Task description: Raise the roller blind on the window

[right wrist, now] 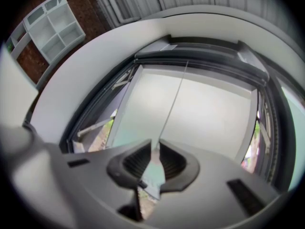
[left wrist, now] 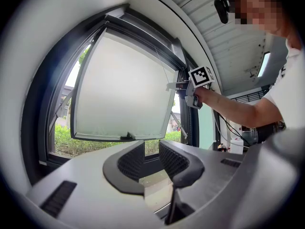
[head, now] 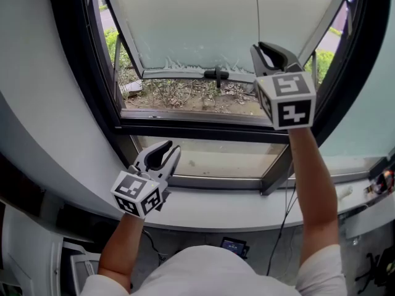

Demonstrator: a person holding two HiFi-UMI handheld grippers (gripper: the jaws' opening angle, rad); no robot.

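1 thin cord [right wrist: 170,104] runs straight into the clamped right tongs [right wrist: 154,146]; left tongs [left wrist: 151,149] gape empty.

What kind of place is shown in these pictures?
Probably a workroom or lab, indoors: the open window looks onto shrubs, cables trail below the sill, and a white shelf stands against a brick wall.
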